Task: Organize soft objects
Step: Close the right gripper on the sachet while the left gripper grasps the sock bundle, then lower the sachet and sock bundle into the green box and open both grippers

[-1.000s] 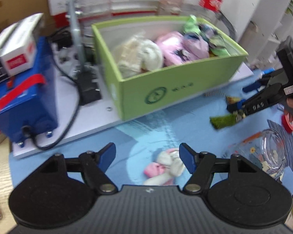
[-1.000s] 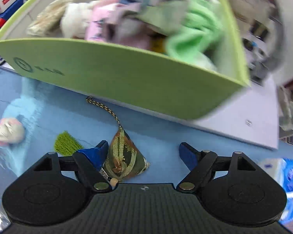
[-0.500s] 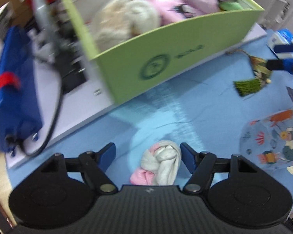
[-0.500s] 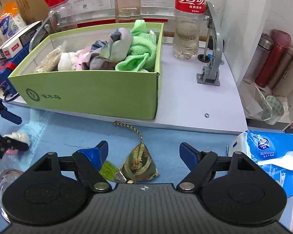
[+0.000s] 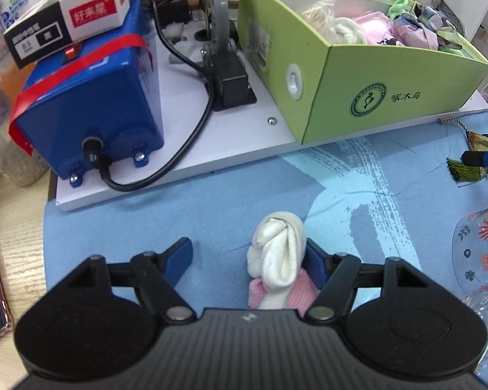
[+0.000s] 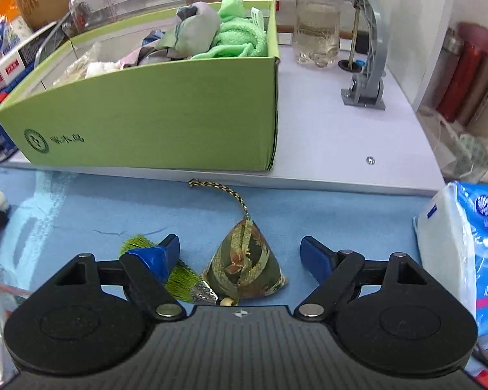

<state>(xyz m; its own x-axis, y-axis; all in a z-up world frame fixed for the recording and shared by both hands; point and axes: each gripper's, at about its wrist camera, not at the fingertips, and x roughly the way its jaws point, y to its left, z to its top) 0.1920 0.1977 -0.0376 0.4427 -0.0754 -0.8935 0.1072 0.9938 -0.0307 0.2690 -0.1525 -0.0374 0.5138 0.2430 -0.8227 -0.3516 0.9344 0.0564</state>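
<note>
A rolled white and pink sock (image 5: pixel 278 260) lies on the blue mat between the fingers of my open left gripper (image 5: pixel 249 255), close against the right finger. A green brocade pyramid sachet (image 6: pixel 245 266) with a green tassel (image 6: pixel 179 276) and cord lies between the fingers of my open right gripper (image 6: pixel 240 253). The green box (image 6: pixel 153 120) holds several soft items; it also shows in the left wrist view (image 5: pixel 390 97). The right gripper's fingertips (image 5: pixel 481 159) and the sachet (image 5: pixel 480 143) show at the right edge of the left wrist view.
A blue machine (image 5: pixel 91 97) with a black cable and a carton on top stands on the white board (image 5: pixel 211 149). A printed glass cup (image 5: pixel 481 253) stands right of the sock. A tissue pack (image 6: pixel 465 253), a bottle (image 6: pixel 318 22) and a grey stand (image 6: pixel 367 74) are at right.
My left gripper has moved in on the sock, which now lies close to its right finger. My right gripper has lowered around the sachet. Both stay open.
</note>
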